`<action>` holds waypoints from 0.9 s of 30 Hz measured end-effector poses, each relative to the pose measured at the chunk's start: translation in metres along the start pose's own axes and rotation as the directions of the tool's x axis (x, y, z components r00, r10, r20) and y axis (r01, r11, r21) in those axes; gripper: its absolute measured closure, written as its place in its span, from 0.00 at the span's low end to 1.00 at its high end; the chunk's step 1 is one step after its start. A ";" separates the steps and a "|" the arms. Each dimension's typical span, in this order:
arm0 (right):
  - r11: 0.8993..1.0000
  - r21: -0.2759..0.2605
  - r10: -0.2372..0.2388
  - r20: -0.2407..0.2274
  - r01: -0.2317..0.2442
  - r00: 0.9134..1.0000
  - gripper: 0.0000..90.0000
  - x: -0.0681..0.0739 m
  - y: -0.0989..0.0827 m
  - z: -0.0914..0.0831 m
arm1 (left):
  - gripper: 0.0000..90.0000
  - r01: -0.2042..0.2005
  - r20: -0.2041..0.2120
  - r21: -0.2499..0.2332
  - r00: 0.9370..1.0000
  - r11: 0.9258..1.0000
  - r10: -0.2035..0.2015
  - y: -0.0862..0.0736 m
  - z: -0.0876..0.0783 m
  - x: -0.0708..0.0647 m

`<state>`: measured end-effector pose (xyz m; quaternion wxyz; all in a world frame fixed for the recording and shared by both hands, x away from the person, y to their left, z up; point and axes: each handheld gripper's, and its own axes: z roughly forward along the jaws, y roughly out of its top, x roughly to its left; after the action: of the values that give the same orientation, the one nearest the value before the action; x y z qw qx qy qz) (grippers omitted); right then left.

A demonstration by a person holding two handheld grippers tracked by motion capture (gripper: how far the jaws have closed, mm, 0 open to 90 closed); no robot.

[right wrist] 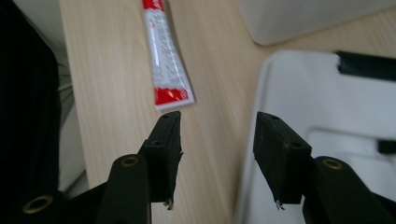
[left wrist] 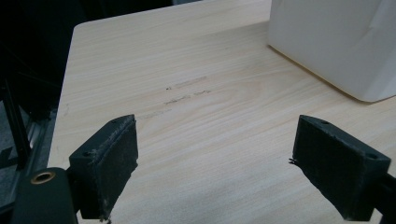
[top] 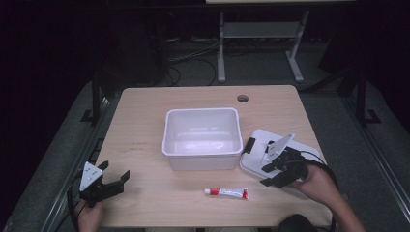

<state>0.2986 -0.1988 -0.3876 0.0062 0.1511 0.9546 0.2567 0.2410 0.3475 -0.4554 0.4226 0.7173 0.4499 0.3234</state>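
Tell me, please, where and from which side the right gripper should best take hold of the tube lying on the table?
Probably across the flat middle of the tube, coming down from above with one jaw on each long side. It lies flat, so only its narrow width fits between the right gripper jaws, which stand open beside the lid.

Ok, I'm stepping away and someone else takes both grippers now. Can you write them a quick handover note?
Left gripper: jaws open, nothing between them, over bare table at the near left.
Right gripper: jaws part open, nothing held, at the near edge of the white lid, pointing toward the tube.
Tube lies flat on the table in front of the bin, untouched. Bin looks empty; lid lies beside it.
Done: nothing visible yet.
Left: probably grasp the tube, put it in the bin, maybe fit the lid.
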 end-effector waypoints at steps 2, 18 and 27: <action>1.000 0.004 -0.014 -0.018 0.014 1.000 0.56 0.003 0.007 0.006 | 0.15 -0.001 -0.002 -0.001 1.000 1.000 0.001 0.000 0.000 0.001; 0.993 0.032 -0.108 -0.107 0.112 0.988 0.54 0.019 0.047 0.051 | 0.15 0.005 -0.004 -0.005 1.000 1.000 -0.005 0.000 -0.001 0.002; 0.989 0.045 -0.131 -0.135 0.138 0.982 0.54 0.023 0.057 0.073 | 0.15 0.006 -0.003 -0.006 1.000 1.000 -0.006 -0.001 -0.001 0.003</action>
<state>0.2993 -0.1095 -0.4209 -0.0436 0.0691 0.9676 0.2389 0.2408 0.3504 -0.4552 0.4248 0.7142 0.4517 0.3246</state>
